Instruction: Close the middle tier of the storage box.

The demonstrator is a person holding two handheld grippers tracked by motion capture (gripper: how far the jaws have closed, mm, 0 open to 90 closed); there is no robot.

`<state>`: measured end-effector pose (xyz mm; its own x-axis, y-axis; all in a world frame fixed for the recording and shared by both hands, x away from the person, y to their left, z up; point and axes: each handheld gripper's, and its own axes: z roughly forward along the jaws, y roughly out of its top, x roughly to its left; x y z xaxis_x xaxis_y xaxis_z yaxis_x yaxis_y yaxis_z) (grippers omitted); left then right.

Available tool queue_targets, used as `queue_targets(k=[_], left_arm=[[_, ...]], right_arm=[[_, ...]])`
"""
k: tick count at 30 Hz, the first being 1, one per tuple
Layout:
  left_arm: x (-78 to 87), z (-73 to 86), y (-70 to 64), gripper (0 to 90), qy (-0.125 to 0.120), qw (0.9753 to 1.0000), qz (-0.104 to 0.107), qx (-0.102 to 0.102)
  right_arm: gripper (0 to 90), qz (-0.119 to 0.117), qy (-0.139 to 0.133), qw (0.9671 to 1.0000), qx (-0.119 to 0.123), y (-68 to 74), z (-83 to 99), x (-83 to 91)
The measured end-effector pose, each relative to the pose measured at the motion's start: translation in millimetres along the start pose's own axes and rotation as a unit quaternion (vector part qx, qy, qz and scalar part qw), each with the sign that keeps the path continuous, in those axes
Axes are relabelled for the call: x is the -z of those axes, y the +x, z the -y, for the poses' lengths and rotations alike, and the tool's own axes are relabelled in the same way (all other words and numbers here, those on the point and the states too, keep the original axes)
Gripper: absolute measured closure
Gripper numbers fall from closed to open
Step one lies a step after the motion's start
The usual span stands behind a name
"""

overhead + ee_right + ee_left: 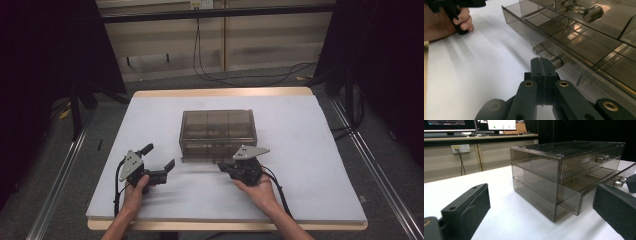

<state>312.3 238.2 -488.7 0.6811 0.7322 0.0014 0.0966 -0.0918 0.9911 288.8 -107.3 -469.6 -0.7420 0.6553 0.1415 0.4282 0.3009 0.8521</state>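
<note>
The right tongs [541, 66] are pressed fully together with nothing between them, their tip just beside the knob [556, 62] of the lower drawer [571, 195], which stands slightly pulled out of the cabinet [218, 131]. The left tongs [159, 159] gape wide, empty, left of the cabinet's front corner. The cabinet sits mid-tabletop [310, 150].
</note>
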Motion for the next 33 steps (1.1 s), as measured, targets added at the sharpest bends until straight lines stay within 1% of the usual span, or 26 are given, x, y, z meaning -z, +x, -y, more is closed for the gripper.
queue_targets(k=[1, 3, 4, 5, 10, 12, 18, 22, 33], left_arm=[[0.1, 0.0, -0.1, 1.1, -0.001, 1.0, -0.001, -0.001], [0.9, -0.2, 0.9, 1.1, 0.005, 0.9999, 0.0, -0.009], [0.1, 0.0, 0.0, 1.1, 0.0, 1.0, 0.0, -0.002], [0.0, 0.0, -0.1, 1.1, 0.0, 1.0, -0.001, 0.0], [0.0, 0.0, 0.0, 1.1, 0.0, 1.0, -0.001, -0.001], [-0.1, 0.1, -0.2, 1.1, -0.001, 1.0, 0.0, 0.002], [0.0, 0.0, -0.1, 1.1, -0.001, 1.0, 0.0, -0.001], [0.0, 0.0, 0.0, 1.1, 0.0, 1.0, -0.001, -0.001], [0.0, 0.0, -0.1, 1.1, -0.001, 1.0, -0.001, -0.001]], right_arm=[[90.0, 0.0, 0.001, 1.0, 0.001, 0.0, -0.8, 0.4], [90.0, 0.002, 0.007, 1.0, 0.004, 0.4, -1.3, 0.9], [90.0, 0.002, 0.008, 1.0, 0.004, 0.2, -1.2, 1.1], [90.0, 0.0, 0.008, 1.0, 0.005, -0.2, -1.0, 1.2], [90.0, 0.0, 0.007, 1.0, 0.004, 0.4, -1.1, -2.1], [90.0, 0.001, 0.005, 1.0, 0.007, 0.8, -1.5, -3.3], [90.0, 0.0, 0.0, 1.0, 0.005, 0.7, -1.4, -4.7], [90.0, 0.009, -0.001, 0.9999, 0.006, 0.6, -1.6, -4.6], [90.0, 0.013, -0.002, 0.9999, 0.003, -1.3, -2.4, -5.5]])
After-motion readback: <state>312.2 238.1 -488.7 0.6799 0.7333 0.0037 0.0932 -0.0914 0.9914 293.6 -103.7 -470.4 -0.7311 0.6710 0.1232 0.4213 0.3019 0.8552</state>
